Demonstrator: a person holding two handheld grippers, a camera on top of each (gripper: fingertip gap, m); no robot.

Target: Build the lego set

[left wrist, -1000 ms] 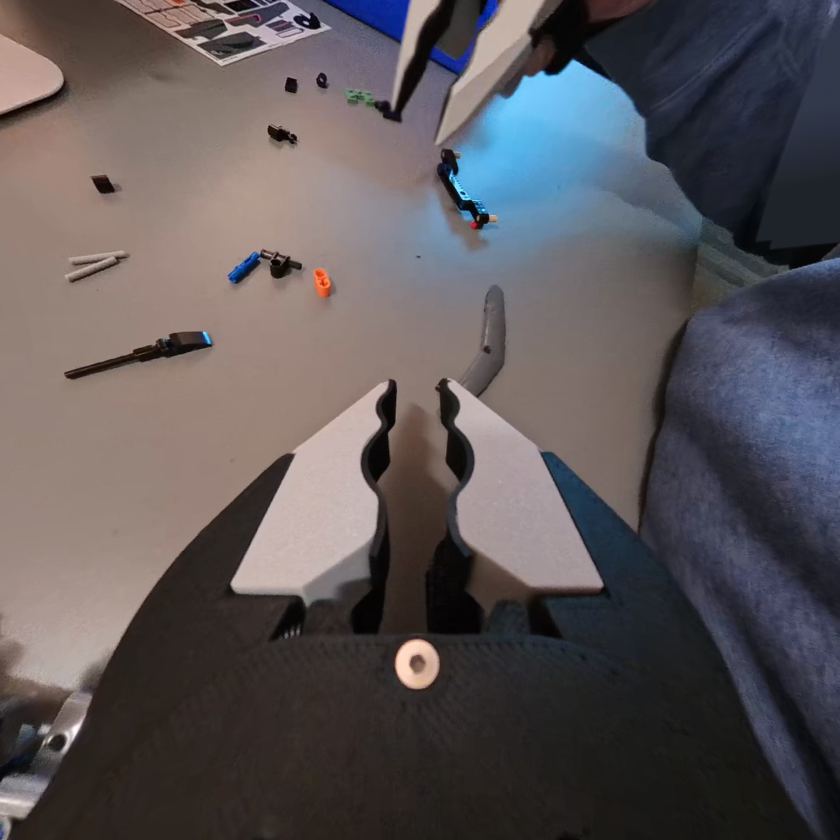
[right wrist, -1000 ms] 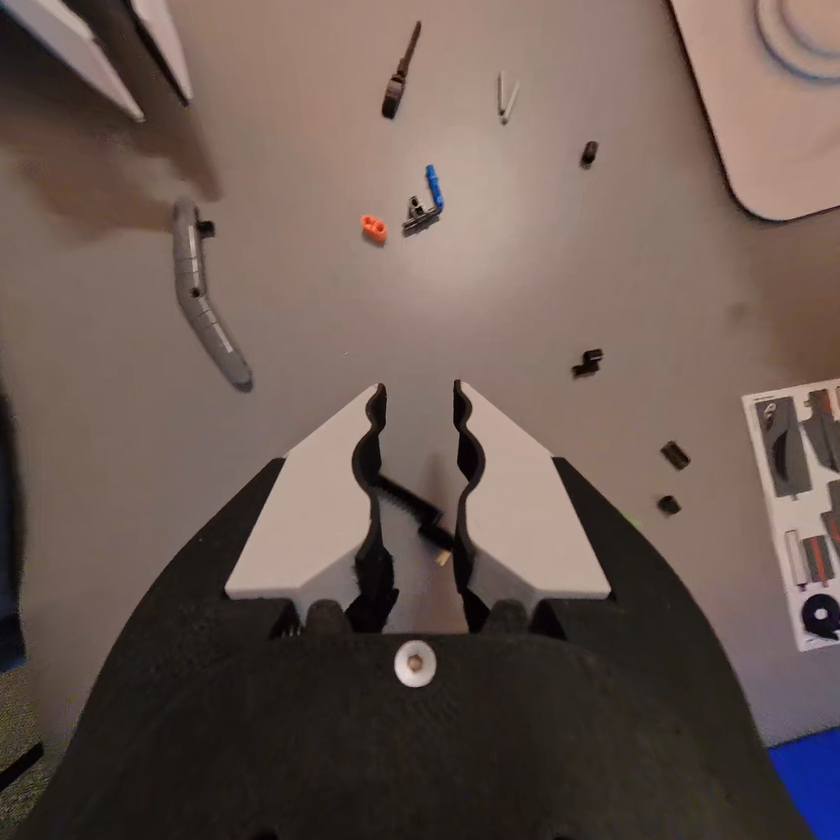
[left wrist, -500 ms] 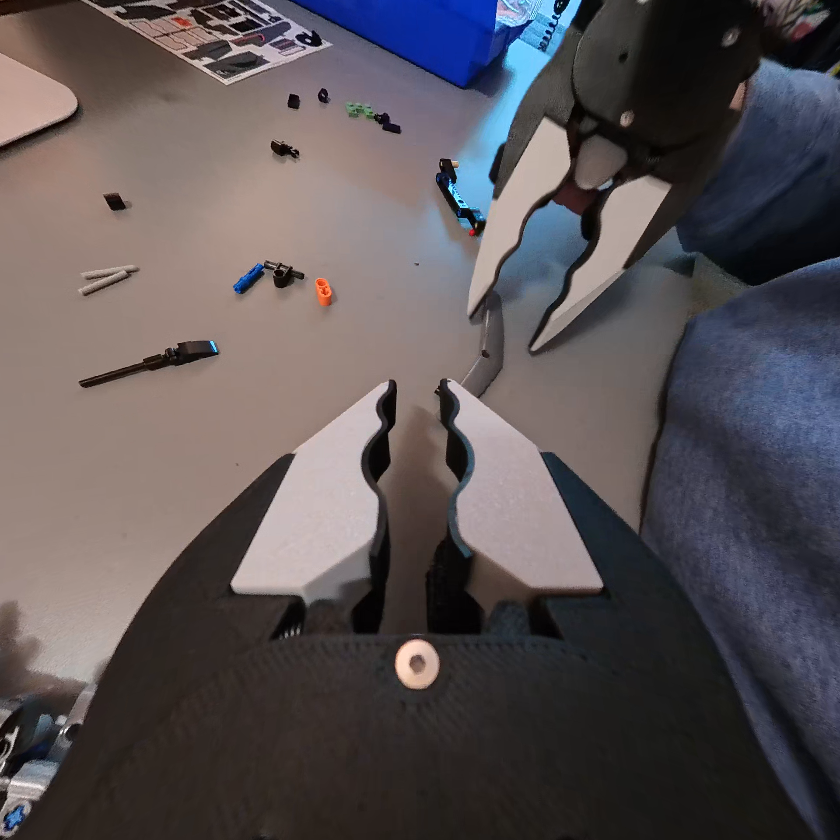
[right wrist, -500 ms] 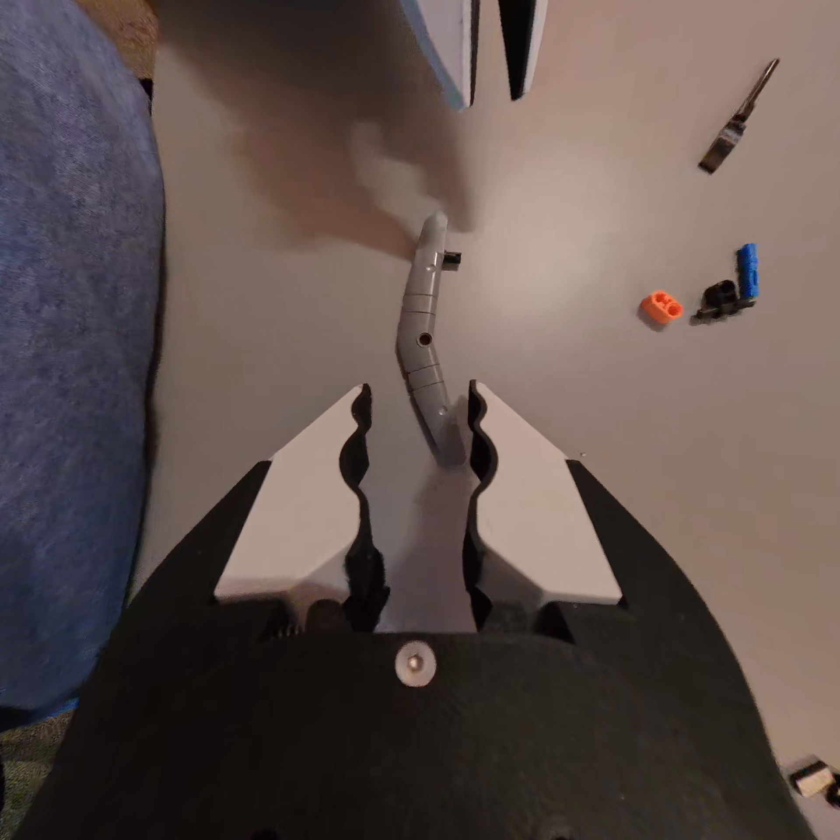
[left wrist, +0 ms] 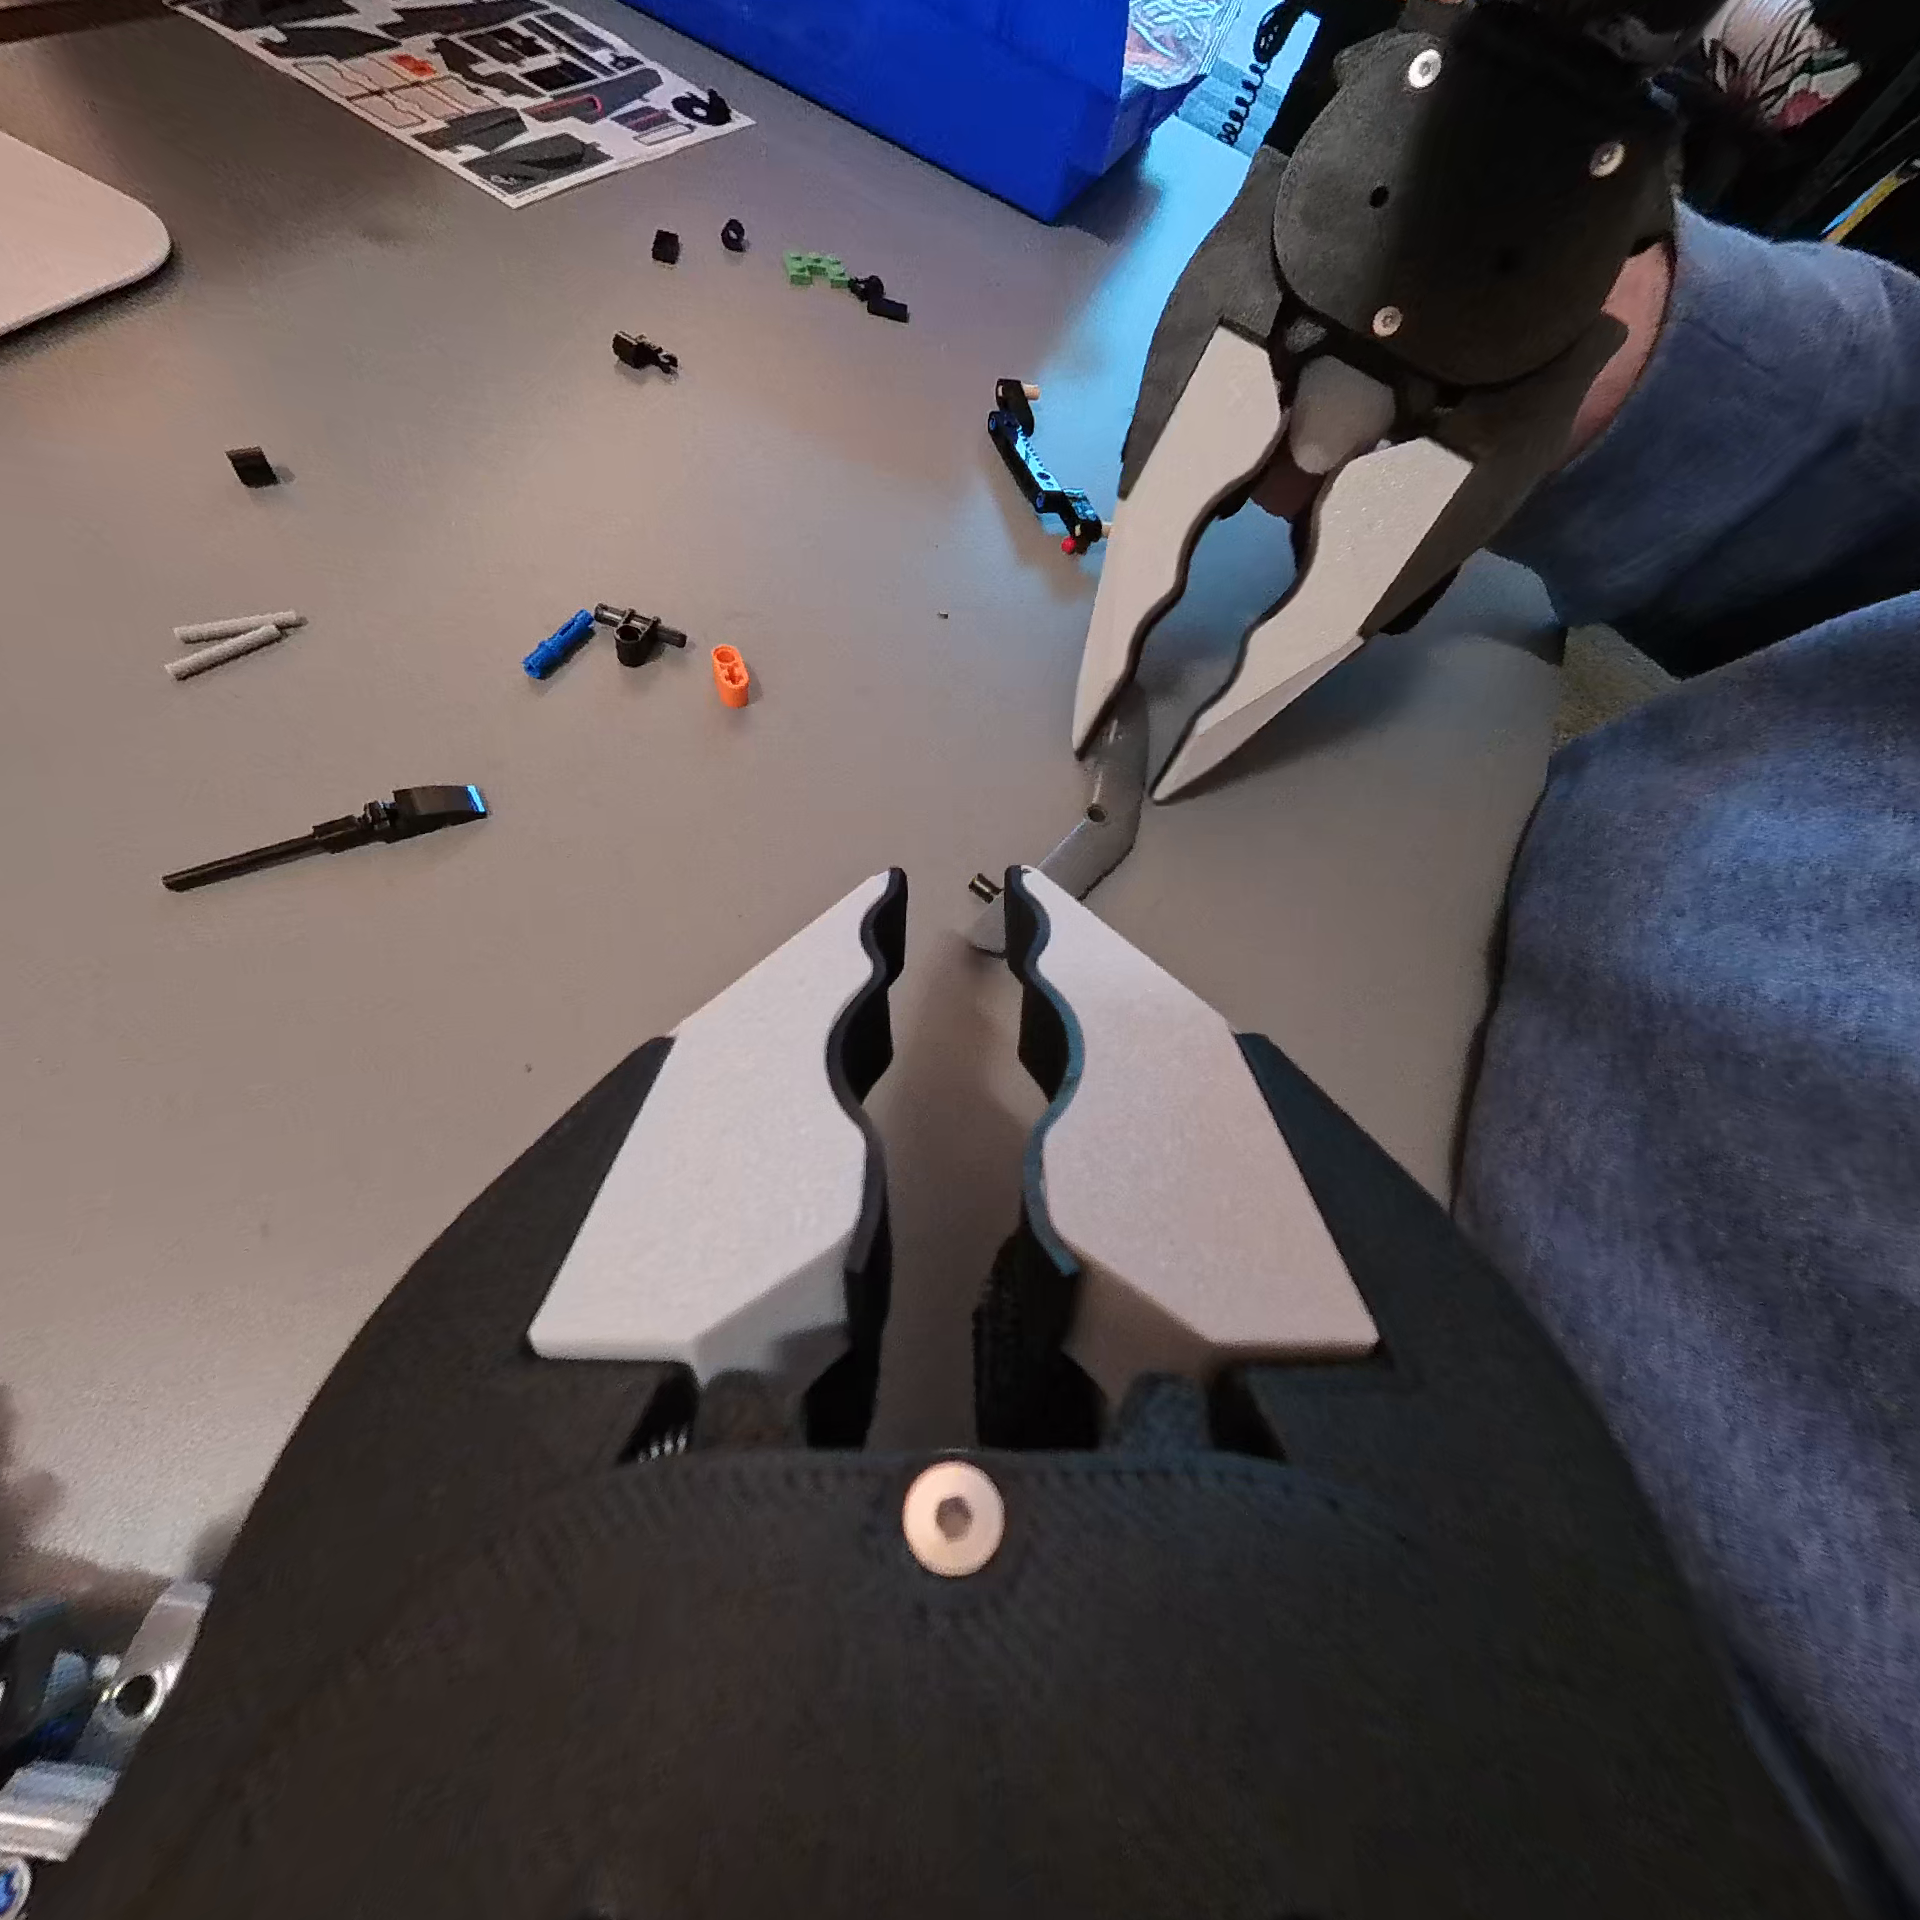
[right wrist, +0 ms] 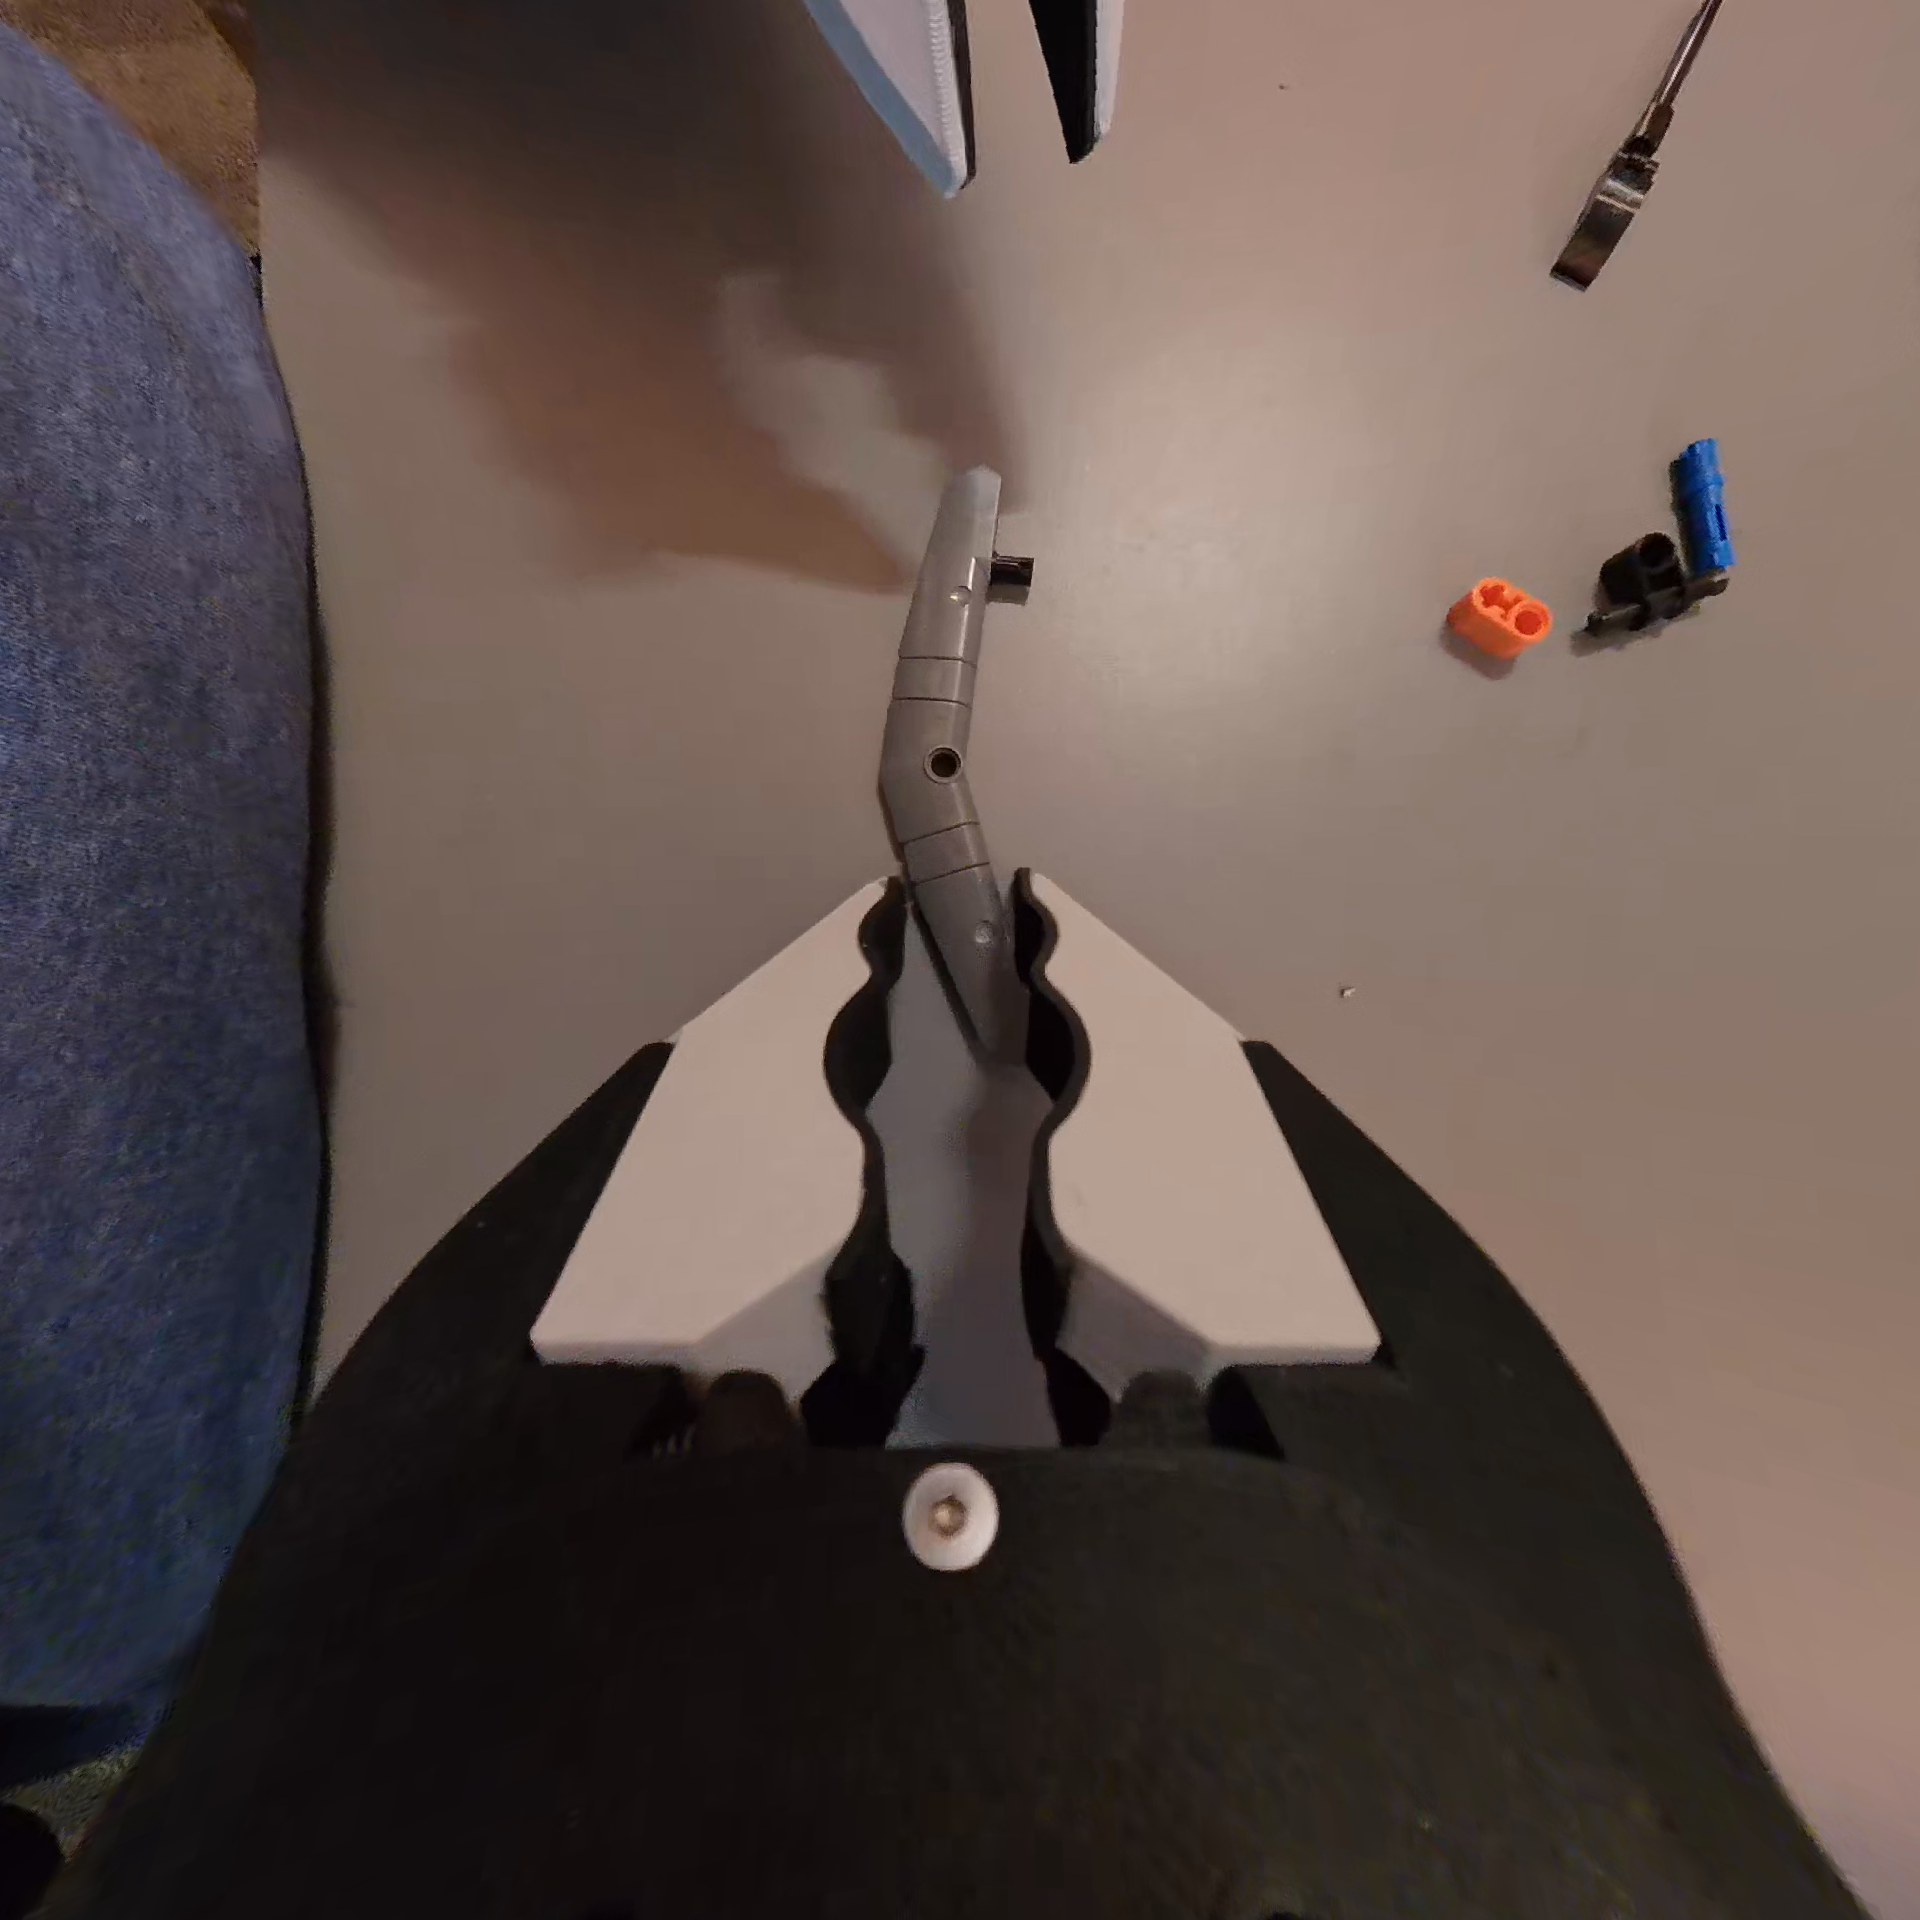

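A grey curved lego piece point(right wrist: 940, 769) lies on the grey table, with a small black pin point(right wrist: 1010, 569) in its far end. My right gripper point(right wrist: 954, 883) is closed around the piece's near end, and both fingers touch it. In the left wrist view the right gripper point(left wrist: 1120, 769) comes down from the upper right and straddles the piece point(left wrist: 1107, 821). My left gripper point(left wrist: 956, 883) is open and empty. Its tips are at the piece's other end, next to the pin point(left wrist: 980, 886). Its tips also show at the top of the right wrist view point(right wrist: 1013, 171).
Loose parts lie to the left: an orange connector point(left wrist: 730, 675), a blue pin point(left wrist: 556, 644), a black connector point(left wrist: 636, 634), a black axle with lever point(left wrist: 322, 836), grey axles point(left wrist: 234, 639), a black-blue beam point(left wrist: 1039, 478). A sticker sheet point(left wrist: 468, 94) and blue box point(left wrist: 935, 83) lie behind. A blue sleeve point(left wrist: 1714, 1039) fills the right. From either gripper's tips it is about 10 cm to the orange connector point(left wrist: 730, 675). It turns up in the right wrist view point(right wrist: 1499, 589) as well.
My right gripper swung from the black-blue beam to the grey curved piece, slid over its near end and narrowed its jaws onto it. The left gripper barely moved.
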